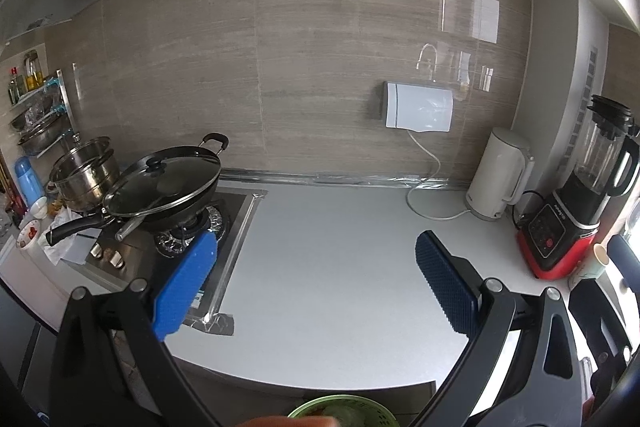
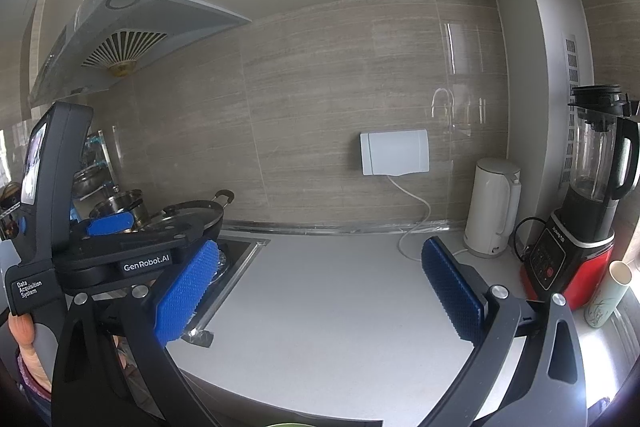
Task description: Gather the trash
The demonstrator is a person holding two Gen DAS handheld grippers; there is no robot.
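My left gripper hangs over a white kitchen counter, its blue ribbed fingers spread wide with nothing between them. My right gripper hovers just beside it at the same counter, fingers equally wide apart and empty; seen from the right wrist, the left tool's black body, marked "GenRobot.AI", sits at the left with a hand wrapped around its grip.

At the bottom edge of the left wrist view, below the counter's front lip, the rim of a green basket shows, with something pale inside that is too blurred to identify. No loose trash is discernible on the open stretch of counter between the fingers.

To the left, a black lidded wok sits on the gas hob, with a steel pot behind it and crumpled white paper lying beside the hob's far side. Against the tiled wall at right stand a white kettle, a red-based blender, and a pale cup near the blender.
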